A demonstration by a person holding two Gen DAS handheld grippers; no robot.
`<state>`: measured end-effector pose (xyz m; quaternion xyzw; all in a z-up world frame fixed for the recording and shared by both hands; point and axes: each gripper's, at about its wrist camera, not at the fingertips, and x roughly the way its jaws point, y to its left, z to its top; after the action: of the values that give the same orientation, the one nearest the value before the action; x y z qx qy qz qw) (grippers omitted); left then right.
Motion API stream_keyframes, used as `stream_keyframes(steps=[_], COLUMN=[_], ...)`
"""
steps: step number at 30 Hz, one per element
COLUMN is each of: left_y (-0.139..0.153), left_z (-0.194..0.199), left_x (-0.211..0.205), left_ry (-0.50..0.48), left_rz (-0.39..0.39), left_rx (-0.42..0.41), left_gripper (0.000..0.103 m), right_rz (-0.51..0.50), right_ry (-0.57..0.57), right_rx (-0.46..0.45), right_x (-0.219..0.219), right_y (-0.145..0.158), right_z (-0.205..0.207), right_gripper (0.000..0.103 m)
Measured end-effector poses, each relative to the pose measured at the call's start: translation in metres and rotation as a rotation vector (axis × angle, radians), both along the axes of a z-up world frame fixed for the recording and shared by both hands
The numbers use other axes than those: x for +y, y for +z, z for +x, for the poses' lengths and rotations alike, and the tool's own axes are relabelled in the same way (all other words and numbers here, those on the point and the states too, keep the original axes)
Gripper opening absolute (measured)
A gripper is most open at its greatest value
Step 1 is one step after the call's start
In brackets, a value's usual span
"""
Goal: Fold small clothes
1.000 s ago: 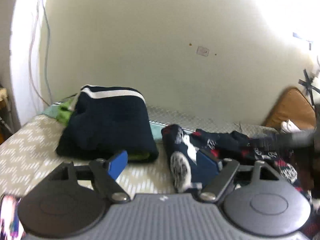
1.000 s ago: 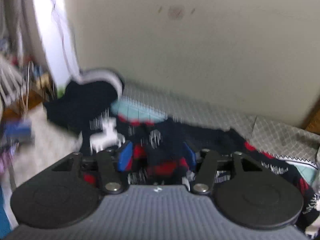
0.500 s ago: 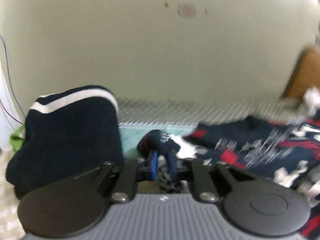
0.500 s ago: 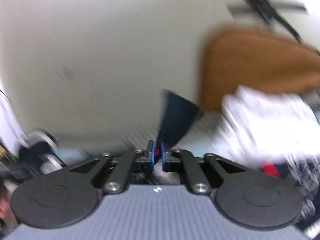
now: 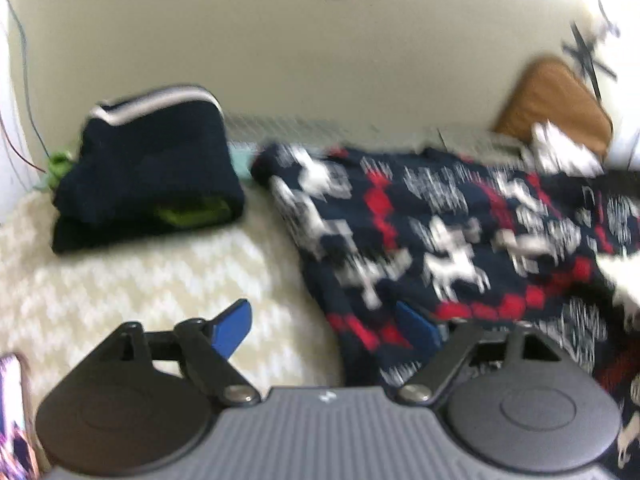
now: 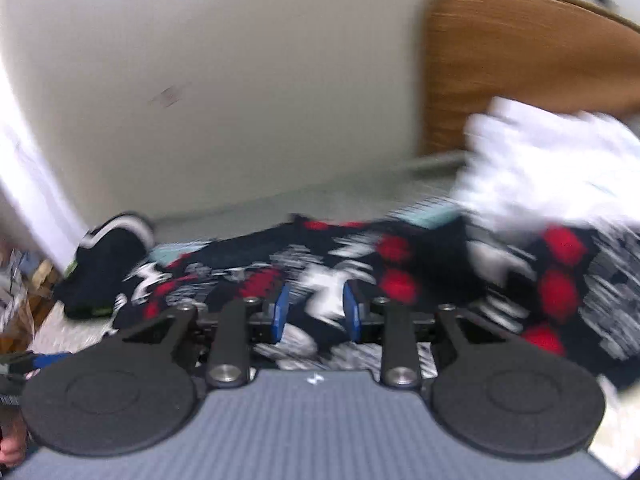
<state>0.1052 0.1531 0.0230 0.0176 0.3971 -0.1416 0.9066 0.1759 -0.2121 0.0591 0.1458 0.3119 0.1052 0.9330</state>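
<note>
A navy garment with red and white patterns (image 5: 452,236) lies spread flat on the bed; it also shows in the right wrist view (image 6: 360,272). My left gripper (image 5: 324,324) is open and empty, its right finger over the garment's near left edge and its left finger over the bedsheet. My right gripper (image 6: 314,312) is open part way, low over the middle of the garment, holding nothing. Both views are blurred by motion.
A folded navy stack with a white stripe (image 5: 148,172) sits at the back left of the cream patterned bedsheet (image 5: 140,280), also in the right wrist view (image 6: 108,264). White clothes (image 6: 548,172) lie at the right by a brown headboard (image 6: 528,64). A wall stands behind.
Both grippers were shut on the patterned garment half a second ago; now both are open and the garment lies spread flat on the bed.
</note>
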Motion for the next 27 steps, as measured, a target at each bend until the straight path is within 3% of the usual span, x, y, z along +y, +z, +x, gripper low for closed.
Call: stream_keyframes(steps=[2,3,4,5,7,9,10,11,12,15,16,18,19,21,23,25,27], left_y=[-0.010,-0.010,-0.010,-0.006,-0.001,0.000,0.001,0.000,-0.001,-0.008,-0.009,-0.004,-0.003,0.004,0.008,0.010,0.010], left_z=[-0.010,-0.020,-0.027,-0.032,-0.041,-0.046,-0.048,-0.049,-0.048,-0.035,-0.034,-0.036,-0.039,-0.051,-0.061,-0.075,-0.091], left_x=[-0.010,-0.012,-0.012,-0.010,-0.003,0.005,0.010,0.013,0.016,0.018,0.015,0.015,0.017,0.030,0.043,0.056,0.065], left_ry=[-0.021,-0.030,-0.057,-0.047,-0.037,-0.021,-0.016,-0.012,-0.002,0.028,0.034,0.048,0.049,0.053,0.054,0.048,0.035], left_rz=[0.039,0.062,0.052,0.058,0.061,0.035,0.020,0.009,0.002,-0.021,-0.012,0.000,-0.003,-0.025,-0.075,-0.131,-0.182], left_rx=[0.005,-0.025,-0.029,-0.028,-0.038,-0.024,-0.017,-0.013,-0.007,0.002,0.002,-0.003,-0.012,-0.038,-0.047,-0.043,-0.025], left_gripper=[0.043,0.016,0.009,0.009,0.009,0.009,0.009,0.009,0.010,0.013,0.014,0.028,0.030,0.043,0.052,0.055,0.058], right_rz=[-0.025,-0.038,-0.056,-0.067,-0.134,-0.271,-0.331,-0.353,-0.351,-0.421,-0.439,-0.407,-0.396,-0.331,-0.211,-0.125,-0.102], right_ry=[0.099,0.128,0.149,0.174,0.242,0.316,0.339,0.378,0.379,0.218,0.169,0.187,0.184,0.167,0.185,0.190,0.200], right_rx=[0.004,0.010,0.020,0.035,0.078,0.107,0.063,0.033,0.009,-0.203,-0.194,-0.005,0.046,0.004,-0.045,-0.082,-0.111], right_x=[0.028,0.040,0.052,0.061,0.080,0.098,0.103,0.107,0.107,0.106,0.105,0.099,0.094,0.082,0.060,0.040,0.024], right_y=[0.001,-0.001,-0.004,-0.008,-0.022,-0.040,-0.042,-0.040,-0.035,-0.020,-0.021,-0.031,-0.032,-0.018,0.004,0.023,0.034], right_z=[0.026,0.034,0.046,0.056,0.073,0.076,0.068,0.060,0.054,0.041,0.046,0.064,0.064,0.040,0.009,-0.028,-0.061], right_gripper=[0.034,0.034,0.038,0.051,0.063,0.050,0.036,0.006,0.007,0.007,0.011,0.013,0.013,0.015,0.026,0.034,0.037])
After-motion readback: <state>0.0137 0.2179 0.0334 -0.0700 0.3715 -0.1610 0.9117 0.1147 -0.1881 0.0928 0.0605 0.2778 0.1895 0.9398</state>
